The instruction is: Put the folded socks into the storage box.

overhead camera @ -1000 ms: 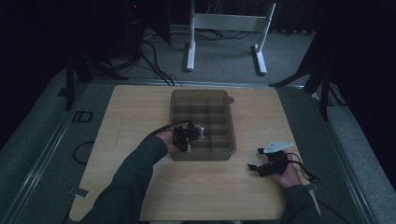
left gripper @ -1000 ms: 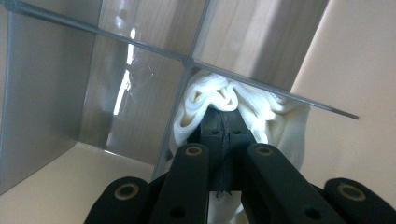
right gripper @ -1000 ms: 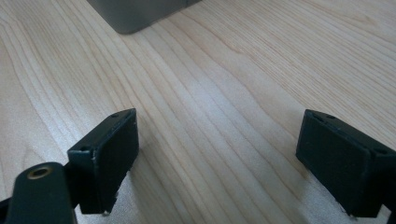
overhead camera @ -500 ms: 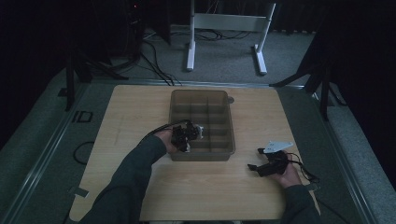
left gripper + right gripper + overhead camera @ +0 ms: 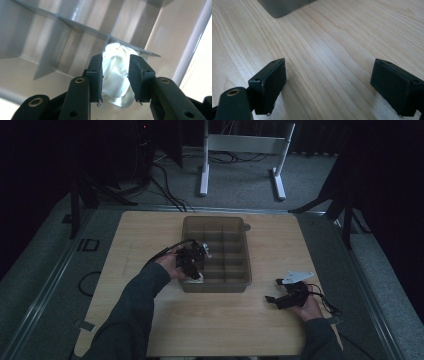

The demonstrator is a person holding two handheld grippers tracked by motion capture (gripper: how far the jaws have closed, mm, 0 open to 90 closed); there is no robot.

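White crumpled cloth (image 5: 116,72) dropped into the grey plastic divided tray's (image 5: 245,265) near-left compartment.
Left gripper (image 5: 115,75) jaws have just been opening, apparently releasing it; right gripper (image 5: 329,85) rests wide and empty on the table.

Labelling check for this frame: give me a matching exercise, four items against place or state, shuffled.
Things:
1. white cloth
2. left gripper
3. right gripper
4. divided tray

Places or states:
A. jaws wide apart over bare wood, near the table's right front
B. brown, mid-table
C. bunched in a tray compartment
D. jaws just opened, either side of the cloth, pads off it

Pairs: 1-C, 2-D, 3-A, 4-B
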